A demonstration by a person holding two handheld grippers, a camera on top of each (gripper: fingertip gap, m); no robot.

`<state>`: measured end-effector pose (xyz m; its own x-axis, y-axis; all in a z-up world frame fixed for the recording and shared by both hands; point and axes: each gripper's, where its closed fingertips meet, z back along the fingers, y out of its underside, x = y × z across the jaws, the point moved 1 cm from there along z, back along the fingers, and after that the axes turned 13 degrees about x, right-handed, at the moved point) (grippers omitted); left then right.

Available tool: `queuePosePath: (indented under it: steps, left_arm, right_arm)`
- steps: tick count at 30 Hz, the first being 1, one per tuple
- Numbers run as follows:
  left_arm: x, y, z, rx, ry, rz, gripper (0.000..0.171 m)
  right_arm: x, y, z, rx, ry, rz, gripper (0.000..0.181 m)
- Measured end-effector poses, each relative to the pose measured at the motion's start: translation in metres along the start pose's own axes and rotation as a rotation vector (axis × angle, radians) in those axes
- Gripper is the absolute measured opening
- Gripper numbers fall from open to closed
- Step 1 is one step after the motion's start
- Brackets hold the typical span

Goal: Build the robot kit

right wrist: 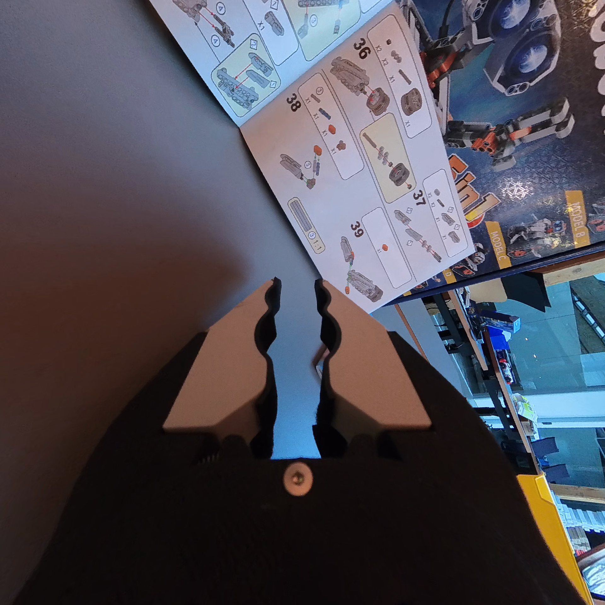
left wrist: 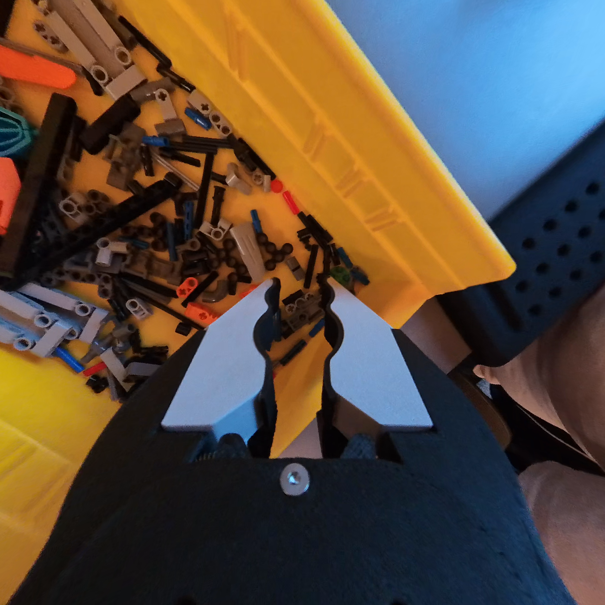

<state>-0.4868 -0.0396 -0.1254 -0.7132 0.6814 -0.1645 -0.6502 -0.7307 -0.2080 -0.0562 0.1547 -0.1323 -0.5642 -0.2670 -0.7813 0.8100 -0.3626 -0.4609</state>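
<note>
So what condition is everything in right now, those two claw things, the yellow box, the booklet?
left gripper: fingers open, empty, over the parts
right gripper: fingers open, empty, above bare table
yellow bin: uncovered, holding loose pieces
building pieces: loose, jumbled heap in the bin
instruction booklet: open, flat, partly lying on the box
toy box: lying flat at the table's edge

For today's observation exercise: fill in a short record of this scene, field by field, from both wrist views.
left gripper: open, empty, above loose building pieces
container: yellow bin holding the pieces
right gripper: open, empty, over grey table
nearby: open instruction booklet, resting partly on toy box
</note>
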Motion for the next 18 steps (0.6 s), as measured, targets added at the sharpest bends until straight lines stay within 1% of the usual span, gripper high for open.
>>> queuePosePath:
  steps: [3,9,12,18]
  left_arm:
    - [0.002,-0.002,-0.002,-0.003,0.011,0.010,0.024]
    - [0.009,0.000,-0.010,0.021,-0.059,0.013,0.030]
    - [0.007,-0.003,-0.009,-0.002,-0.038,0.024,0.032]
    - [0.012,-0.008,-0.009,0.009,-0.055,0.010,0.035]
  right_arm:
    - [0.001,0.000,0.000,0.000,0.000,0.008,0.018]
    - [0.002,0.000,0.000,-0.002,0.006,0.025,0.015]
    - [0.003,0.000,0.000,-0.001,0.008,0.028,0.014]
    - [0.003,0.000,0.000,0.001,0.011,0.035,0.012]
